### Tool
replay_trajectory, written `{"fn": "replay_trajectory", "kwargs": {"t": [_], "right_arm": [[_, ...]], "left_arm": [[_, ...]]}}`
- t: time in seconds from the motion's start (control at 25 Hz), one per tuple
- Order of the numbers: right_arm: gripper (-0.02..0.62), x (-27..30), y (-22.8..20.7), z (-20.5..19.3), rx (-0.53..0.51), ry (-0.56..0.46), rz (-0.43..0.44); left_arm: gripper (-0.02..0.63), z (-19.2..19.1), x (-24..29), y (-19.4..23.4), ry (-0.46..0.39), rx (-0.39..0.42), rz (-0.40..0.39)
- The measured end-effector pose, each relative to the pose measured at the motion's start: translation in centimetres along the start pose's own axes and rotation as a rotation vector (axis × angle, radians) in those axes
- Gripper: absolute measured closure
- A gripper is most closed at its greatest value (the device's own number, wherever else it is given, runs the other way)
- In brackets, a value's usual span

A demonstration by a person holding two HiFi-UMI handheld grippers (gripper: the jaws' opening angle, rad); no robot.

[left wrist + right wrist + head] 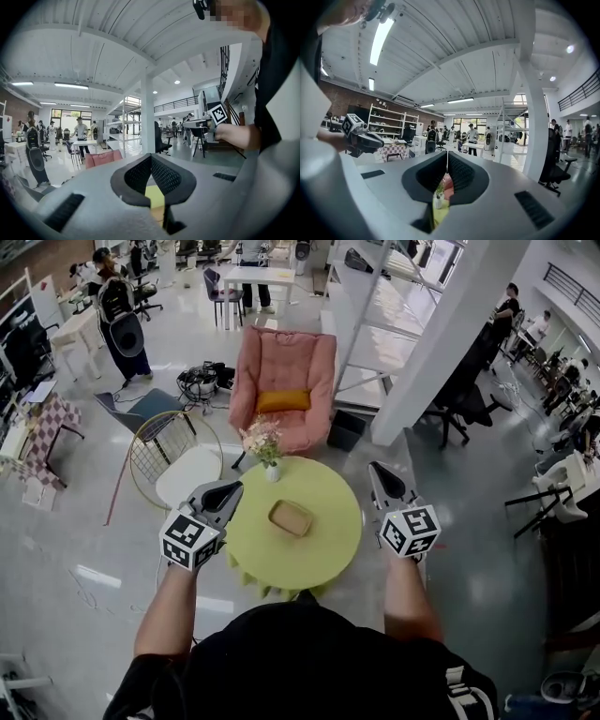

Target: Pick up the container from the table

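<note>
Either side of the green table point(328, 549), held left gripper point(232, 487) and right gripper point(377, 470) clenched shut, empty. Saw the container point(291, 517) at mid-table, untouched. Judged it the approach step; next needed parting a jaw pair, then lowering over a container wall.

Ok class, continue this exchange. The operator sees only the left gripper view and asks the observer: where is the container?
Observer: The container lies near the middle of the round table.
Operator: Anything else on it?
Observer: A vase stands at the far edge, apart from the container.
Operator: And the right tool?
Observer: The right tool is shut and holds nothing.
</note>
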State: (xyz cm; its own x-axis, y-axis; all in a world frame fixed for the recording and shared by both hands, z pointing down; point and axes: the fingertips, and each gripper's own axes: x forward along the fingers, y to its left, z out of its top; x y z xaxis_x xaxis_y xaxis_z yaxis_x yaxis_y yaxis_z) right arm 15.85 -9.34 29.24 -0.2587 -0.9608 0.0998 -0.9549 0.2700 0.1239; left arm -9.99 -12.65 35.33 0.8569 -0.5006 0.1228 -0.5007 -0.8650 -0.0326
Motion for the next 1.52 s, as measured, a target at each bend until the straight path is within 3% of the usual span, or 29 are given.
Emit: {"fn": "replay_trajectory", "kwargs": {"t": [0.32, 0.84, 1.28, 1.52], "right_arm": [[0.583, 2.2, -1.3, 0.1, 0.006, -0.013, 0.044], [0.583, 5.8, -7.5, 0.0, 0.015, -0.028, 0.115], [0.570, 9.5, -12.3, -1.1, 0.047, -0.055, 0.195], [0.546, 11.6, -14.6, -1.8, 0.068, -0.068, 0.240]], "left_arm": [[0.591, 0.9, 0.9, 1.2, -0.013, 0.006, 0.062], [0.591, 4.6, 7.0, 0.1, -0.045, -0.019, 0.086], [0.591, 5.3, 11.7, 0.6, -0.039, -0.027, 0.145], [0.591, 6.0, 13.6, 1.2, -0.039, -0.017, 0.224]]}}
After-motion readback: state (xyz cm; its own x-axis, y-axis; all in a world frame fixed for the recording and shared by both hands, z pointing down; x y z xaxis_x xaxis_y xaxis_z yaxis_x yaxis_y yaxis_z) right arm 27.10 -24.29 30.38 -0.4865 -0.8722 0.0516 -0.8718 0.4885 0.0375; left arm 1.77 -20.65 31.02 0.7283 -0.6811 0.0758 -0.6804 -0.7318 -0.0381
